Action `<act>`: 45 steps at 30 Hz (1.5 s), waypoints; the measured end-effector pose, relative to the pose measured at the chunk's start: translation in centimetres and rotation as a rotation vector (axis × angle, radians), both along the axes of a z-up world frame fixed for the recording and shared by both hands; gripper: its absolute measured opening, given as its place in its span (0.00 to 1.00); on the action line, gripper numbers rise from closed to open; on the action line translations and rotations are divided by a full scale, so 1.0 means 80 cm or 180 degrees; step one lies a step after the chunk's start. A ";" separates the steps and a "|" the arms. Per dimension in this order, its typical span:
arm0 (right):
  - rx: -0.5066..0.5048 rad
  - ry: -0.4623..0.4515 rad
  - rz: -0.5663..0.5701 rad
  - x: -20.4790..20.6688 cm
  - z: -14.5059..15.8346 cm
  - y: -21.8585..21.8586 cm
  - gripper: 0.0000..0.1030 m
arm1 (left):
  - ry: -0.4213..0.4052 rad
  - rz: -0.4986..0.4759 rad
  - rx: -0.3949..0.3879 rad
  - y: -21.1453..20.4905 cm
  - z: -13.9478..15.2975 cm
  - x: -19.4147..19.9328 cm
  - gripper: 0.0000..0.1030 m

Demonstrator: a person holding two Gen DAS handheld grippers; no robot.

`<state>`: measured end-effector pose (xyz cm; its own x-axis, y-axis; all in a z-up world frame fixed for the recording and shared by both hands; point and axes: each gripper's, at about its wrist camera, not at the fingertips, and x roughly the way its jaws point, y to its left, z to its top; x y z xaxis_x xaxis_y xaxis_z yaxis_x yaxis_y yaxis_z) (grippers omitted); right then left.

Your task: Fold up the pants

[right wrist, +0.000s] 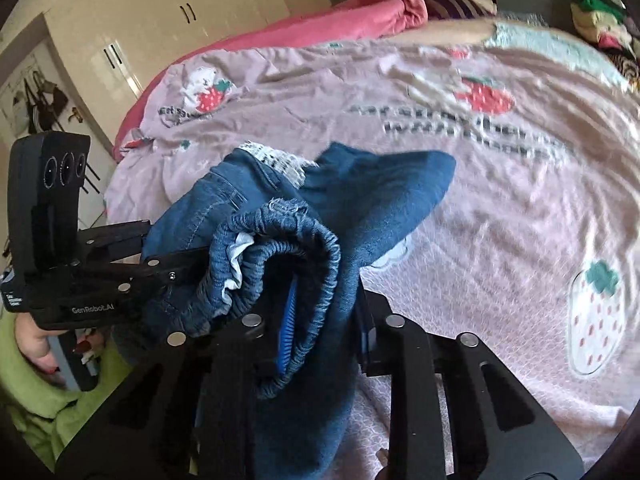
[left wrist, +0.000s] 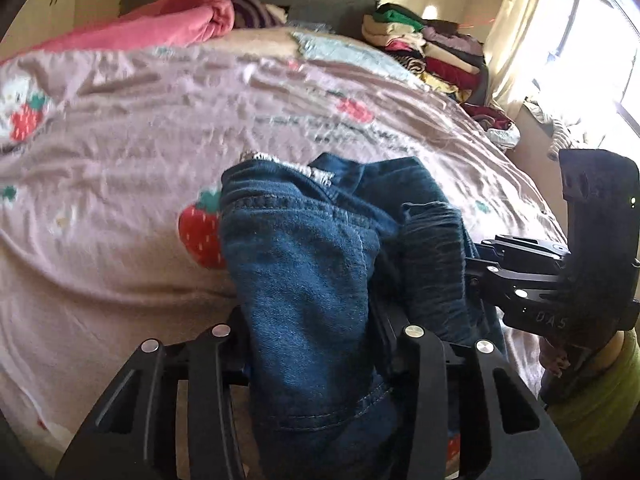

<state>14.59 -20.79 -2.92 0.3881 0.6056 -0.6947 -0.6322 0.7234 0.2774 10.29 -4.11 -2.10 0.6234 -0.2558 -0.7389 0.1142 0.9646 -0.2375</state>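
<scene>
Blue denim pants with an elastic waistband hang bunched between both grippers, held above the pink strawberry bedspread. My left gripper is shut on the denim, which fills the gap between its fingers. My right gripper is shut on the gathered waistband. The right gripper also shows in the left wrist view, at the right, clamped on the cloth. The left gripper shows in the right wrist view, at the left, clamped on the pants' other side. The fingertips are hidden by denim.
The bed's spread stretches ahead. A pink blanket lies at the head of the bed. A stack of folded clothes sits at the far right corner. Wardrobe doors stand to the left, a bright window to the right.
</scene>
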 end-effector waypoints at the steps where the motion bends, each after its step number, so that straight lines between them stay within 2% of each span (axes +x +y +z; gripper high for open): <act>1: -0.0011 -0.0049 0.0014 -0.001 0.004 0.002 0.15 | -0.0033 -0.0013 -0.0021 0.000 0.007 0.001 0.40; 9: -0.0023 -0.0433 0.0028 0.027 0.041 0.025 0.14 | -0.0172 0.0099 -0.0026 0.022 0.036 0.029 0.39; 12: -0.0045 -0.0491 0.0038 0.043 0.046 0.039 0.14 | -0.0176 0.0165 -0.0001 0.031 0.039 0.043 0.39; 19: -0.0069 -0.0471 0.0019 0.072 0.045 0.060 0.14 | -0.0170 0.0247 0.0041 0.044 0.040 0.068 0.39; 36: -0.0149 -0.0354 -0.0095 0.095 0.021 0.068 0.14 | -0.0104 0.0258 0.0085 0.053 0.019 0.095 0.40; 41: -0.0327 -0.0406 -0.0183 0.096 0.015 0.071 0.14 | -0.0050 0.0304 0.0097 0.057 0.009 0.097 0.40; 45: -0.0503 -0.0386 -0.0253 0.098 0.005 0.072 0.16 | -0.0007 0.0357 0.0105 0.062 -0.001 0.097 0.44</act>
